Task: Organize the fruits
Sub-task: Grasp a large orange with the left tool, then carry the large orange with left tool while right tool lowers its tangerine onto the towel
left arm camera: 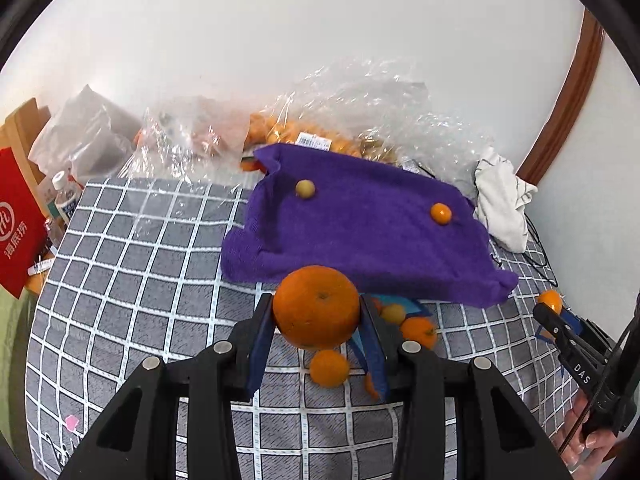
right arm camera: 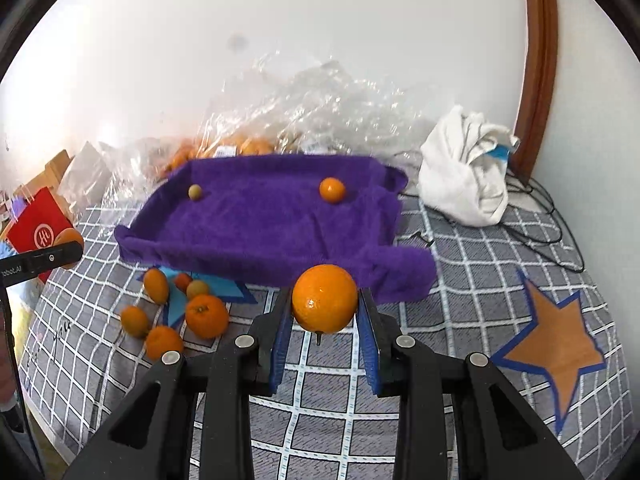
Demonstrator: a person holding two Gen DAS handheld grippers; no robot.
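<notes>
Grid-check bed cover [right arm camera: 320, 400] w/ purple towel [right arm camera: 260, 224], loose oranges [right arm camera: 206, 316], white cloth [right arm camera: 464, 176], plastic bags [left arm camera: 360, 112].

Two fruits lie on the purple towel [right arm camera: 260, 220] beyond the claws; six loose fruits [right arm camera: 206, 316] sit left.

Each view is taken from just behind its own tongs, angled down across the checked cloth [left arm camera: 140, 280]. The purple towel [right arm camera: 260, 220] beyond both tips is shared.
</notes>
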